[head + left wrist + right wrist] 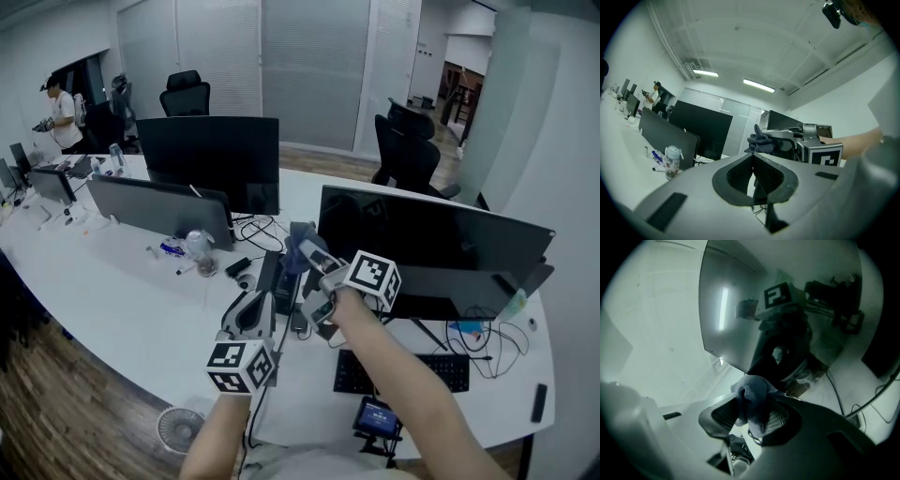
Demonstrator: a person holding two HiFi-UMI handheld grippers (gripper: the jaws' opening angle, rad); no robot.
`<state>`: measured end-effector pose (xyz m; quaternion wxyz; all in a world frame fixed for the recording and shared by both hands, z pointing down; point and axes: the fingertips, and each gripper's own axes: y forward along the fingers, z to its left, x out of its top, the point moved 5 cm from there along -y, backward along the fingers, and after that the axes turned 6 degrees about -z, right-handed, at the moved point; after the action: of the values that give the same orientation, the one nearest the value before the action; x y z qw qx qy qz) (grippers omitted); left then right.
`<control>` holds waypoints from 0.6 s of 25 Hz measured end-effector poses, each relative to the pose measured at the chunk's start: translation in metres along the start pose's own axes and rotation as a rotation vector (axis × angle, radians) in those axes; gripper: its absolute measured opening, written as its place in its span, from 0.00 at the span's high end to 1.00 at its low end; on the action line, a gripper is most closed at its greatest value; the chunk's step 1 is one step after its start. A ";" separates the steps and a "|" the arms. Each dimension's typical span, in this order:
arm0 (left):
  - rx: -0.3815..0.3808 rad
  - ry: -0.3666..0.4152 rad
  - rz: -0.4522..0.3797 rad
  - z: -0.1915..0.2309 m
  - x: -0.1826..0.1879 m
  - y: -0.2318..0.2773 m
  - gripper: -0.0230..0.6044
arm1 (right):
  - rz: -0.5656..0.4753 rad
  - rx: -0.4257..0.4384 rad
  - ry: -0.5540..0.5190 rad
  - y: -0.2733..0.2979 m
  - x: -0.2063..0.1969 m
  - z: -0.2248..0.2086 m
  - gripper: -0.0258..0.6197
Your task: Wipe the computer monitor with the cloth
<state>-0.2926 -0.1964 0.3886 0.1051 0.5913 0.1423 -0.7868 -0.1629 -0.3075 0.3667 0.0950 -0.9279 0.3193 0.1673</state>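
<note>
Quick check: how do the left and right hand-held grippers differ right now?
The right hand-held gripper is clamped on the dark cloth; the left hand-held gripper has its jaws together on nothing. In the head view, the right one is raised near the left edge of the monitor, while the left one sits lower, nearer the person and away from the screen. Both carry a marker cube.

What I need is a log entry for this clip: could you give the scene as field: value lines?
left gripper: shut, empty, low beside the right one
right gripper: shut on cloth
cloth: bunched between the jaws, near the monitor's left edge
cloth touching monitor: cannot tell
desk: keyboard below the monitor, bottle further left
</note>
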 end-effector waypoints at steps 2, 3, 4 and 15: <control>-0.003 0.002 -0.002 -0.001 0.001 0.000 0.95 | 0.001 0.006 -0.005 0.000 0.002 0.003 0.77; -0.005 0.003 -0.003 -0.002 0.002 0.001 0.95 | 0.001 0.009 -0.007 0.000 0.003 0.005 0.77; -0.006 0.004 -0.005 -0.003 0.003 0.001 0.95 | 0.000 0.011 -0.010 -0.001 0.004 0.007 0.77; -0.014 0.009 -0.015 -0.010 0.009 0.001 0.95 | -0.005 0.034 -0.038 0.000 0.014 0.025 0.77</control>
<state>-0.2856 -0.1936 0.3774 0.1027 0.5931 0.1528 -0.7838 -0.1593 -0.3080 0.3382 0.1171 -0.9236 0.3181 0.1791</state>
